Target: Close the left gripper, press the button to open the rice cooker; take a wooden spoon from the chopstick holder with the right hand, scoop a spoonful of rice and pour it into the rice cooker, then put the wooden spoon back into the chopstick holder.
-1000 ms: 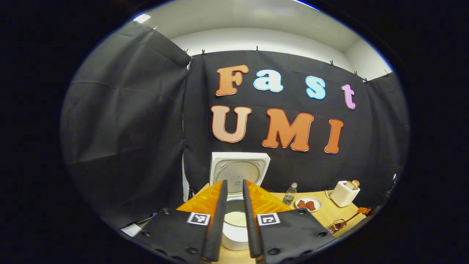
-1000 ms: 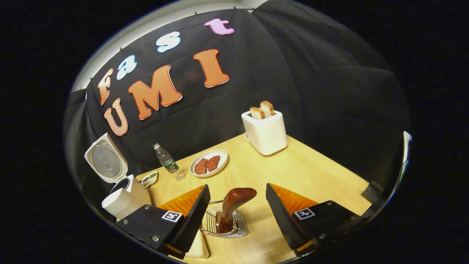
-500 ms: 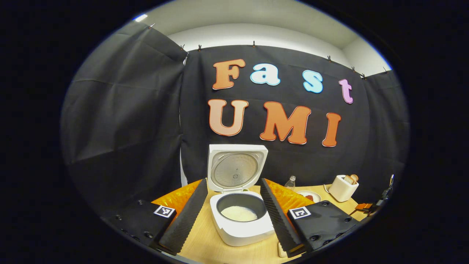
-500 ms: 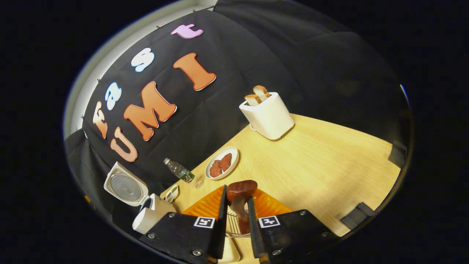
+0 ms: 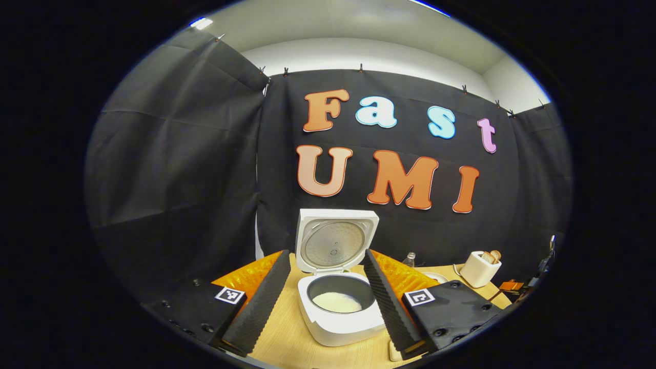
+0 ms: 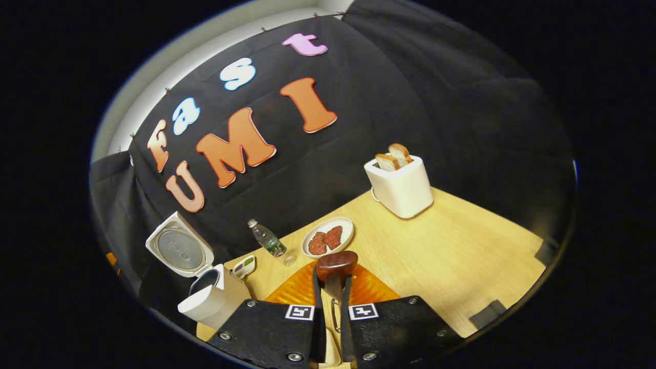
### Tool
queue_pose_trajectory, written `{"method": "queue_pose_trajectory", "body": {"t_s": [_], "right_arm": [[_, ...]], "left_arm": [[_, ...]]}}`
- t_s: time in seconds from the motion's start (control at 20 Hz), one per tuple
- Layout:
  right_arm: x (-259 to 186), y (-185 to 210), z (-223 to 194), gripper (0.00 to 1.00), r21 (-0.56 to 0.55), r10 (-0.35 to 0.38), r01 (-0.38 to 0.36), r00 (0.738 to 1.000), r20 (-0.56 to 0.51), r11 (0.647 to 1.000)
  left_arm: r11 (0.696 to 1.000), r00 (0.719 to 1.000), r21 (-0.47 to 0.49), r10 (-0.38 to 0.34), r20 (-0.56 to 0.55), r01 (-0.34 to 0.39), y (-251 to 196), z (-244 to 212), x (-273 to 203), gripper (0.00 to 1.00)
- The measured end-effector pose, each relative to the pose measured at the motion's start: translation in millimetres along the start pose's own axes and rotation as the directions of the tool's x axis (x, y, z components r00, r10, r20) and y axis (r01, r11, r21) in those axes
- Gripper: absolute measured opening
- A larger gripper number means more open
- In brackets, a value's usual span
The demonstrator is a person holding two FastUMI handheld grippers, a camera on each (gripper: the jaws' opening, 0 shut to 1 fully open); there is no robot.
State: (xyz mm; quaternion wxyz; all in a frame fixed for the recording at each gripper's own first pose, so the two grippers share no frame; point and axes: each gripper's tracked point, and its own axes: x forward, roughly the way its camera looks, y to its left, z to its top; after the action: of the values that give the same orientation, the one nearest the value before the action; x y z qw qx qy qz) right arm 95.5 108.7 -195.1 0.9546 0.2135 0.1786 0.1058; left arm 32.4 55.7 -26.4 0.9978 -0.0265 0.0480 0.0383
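Left tongs held wide open above the near edge of the counter, fingers spread to either side of the rice cooker and touching nothing. Cooker lid stood upright on its far hinge; a shallow layer of white rice lay in the dark inner pot. Farther right in the left gripper view, small and low: a white toaster with bread in its slots, and the cap of a bottle just behind the right finger.

Right tongs closed on the wooden spoon — both fingers pressed against its neck, the dark reddish bowl end poking up just past the fingertips. Chopstick holder mostly hidden below the fingers, so could not be told whether the spoon's lower end was inside it. In the right gripper view, open rice cooker sat at the far left of the counter, well apart from the spoon. Between them, a small tray and a water bottle lying tilted. Just beyond the spoon, a white plate with two pieces of red meat; beyond that, near the back wall, the toaster — two slices of toast sticking out of the top.
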Motion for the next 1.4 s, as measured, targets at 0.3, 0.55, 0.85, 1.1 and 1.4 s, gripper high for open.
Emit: {"method": "queue_pose_trajectory", "body": {"t_s": [0.3,0.55,0.85,1.1,1.4], "right_arm": [[-42,63,27,0.11,-0.115,0.095,-0.088,0.994,0.059,0.989],[-60,113,3,0.11,-0.195,0.181,-0.175,0.983,0.016,0.965],[-53,128,-62,0.10,-0.319,0.190,-0.207,0.978,-0.084,0.925],[-45,124,-109,0.10,-0.437,0.154,-0.204,0.977,-0.147,0.876],[-44,117,-138,0.10,-0.513,0.142,-0.196,0.980,-0.142,0.836]], "left_arm": [[1.000,1.000,0.013,-0.026,-0.008,0.026,-7,-1,-9,0.98],[0.999,0.999,0.037,-0.032,-0.006,0.032,-8,1,-15,0.98],[0.999,0.999,0.033,-0.030,-0.015,0.031,-5,-3,-19,0.98],[0.999,0.999,0.052,-0.009,-0.039,0.011,2,-11,-24,0.98],[0.997,0.998,0.070,0.014,-0.065,-0.010,12,-20,-29,0.98]]}}
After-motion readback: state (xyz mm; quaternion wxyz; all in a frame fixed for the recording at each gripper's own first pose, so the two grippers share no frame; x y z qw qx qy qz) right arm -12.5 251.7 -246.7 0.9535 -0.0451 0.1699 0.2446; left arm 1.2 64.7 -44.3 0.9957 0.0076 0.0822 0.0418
